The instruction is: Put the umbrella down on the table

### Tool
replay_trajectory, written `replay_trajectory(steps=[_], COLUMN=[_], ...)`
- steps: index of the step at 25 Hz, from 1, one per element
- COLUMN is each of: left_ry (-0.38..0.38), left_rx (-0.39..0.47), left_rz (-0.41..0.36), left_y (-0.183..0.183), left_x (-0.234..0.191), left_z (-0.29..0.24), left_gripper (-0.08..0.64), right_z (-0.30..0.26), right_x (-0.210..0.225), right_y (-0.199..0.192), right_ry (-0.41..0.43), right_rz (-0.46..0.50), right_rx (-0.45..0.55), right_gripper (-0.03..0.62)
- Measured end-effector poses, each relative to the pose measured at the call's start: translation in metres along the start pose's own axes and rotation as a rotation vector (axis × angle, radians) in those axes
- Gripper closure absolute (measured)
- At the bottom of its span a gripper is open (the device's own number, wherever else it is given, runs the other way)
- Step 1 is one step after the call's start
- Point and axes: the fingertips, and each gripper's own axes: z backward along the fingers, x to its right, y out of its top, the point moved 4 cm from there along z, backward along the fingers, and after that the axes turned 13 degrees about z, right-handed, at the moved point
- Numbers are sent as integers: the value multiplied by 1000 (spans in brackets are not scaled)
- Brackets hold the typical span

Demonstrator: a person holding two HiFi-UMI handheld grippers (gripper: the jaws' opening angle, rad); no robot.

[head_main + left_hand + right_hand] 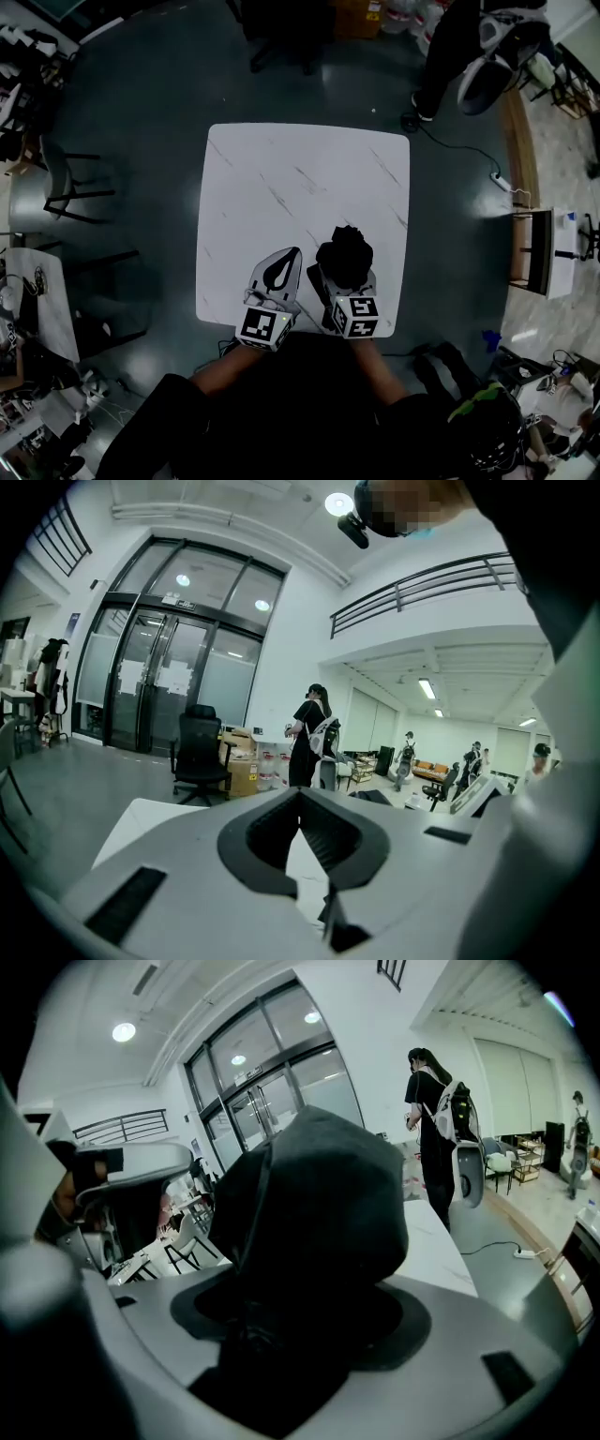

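Observation:
A black folded umbrella (344,255) stands upright just above the white table (300,178), near its front edge. My right gripper (343,277) is shut on its lower part. In the right gripper view the umbrella (309,1204) fills the space between the jaws of my right gripper (300,1312) and hides most of the table (427,1232). My left gripper (292,253) sits just left of it over the front edge, jaws shut with nothing between them. In the left gripper view its tips (300,794) meet, and the table (141,819) lies beyond.
A grey chair (61,183) stands on the dark floor to the left. A black office chair (200,752) is beyond the table's far edge. A person with a backpack (311,738) stands far right of it. A cable with a power strip (502,180) lies at the right.

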Motion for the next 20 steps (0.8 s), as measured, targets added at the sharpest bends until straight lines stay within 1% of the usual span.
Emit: replay_trajectory(steps=[5,11,14,17,20], left_ry=[34,84,108,110,108], left_rx=[0,9,8,1,-5], left_rz=[25,32,40,41,46], left_y=[-1,0,-1,-2,-4], left_x=[-6,-23,-32,-35,-37], left_z=[1,7,13,16,17], left_gripper=[552,552,553,553,552], right_z=[-24,-59,-75,-90,-99], right_x=[0,2,3,5,7], right_y=[-20,-46,-56,-68,-77], right_ry=[45,82,101,125,119], right_rz=[-11,-12,-35,-60,-75], right_rx=[-64,-157,-197,-238,-270], right_gripper=[258,258,258,258,258])
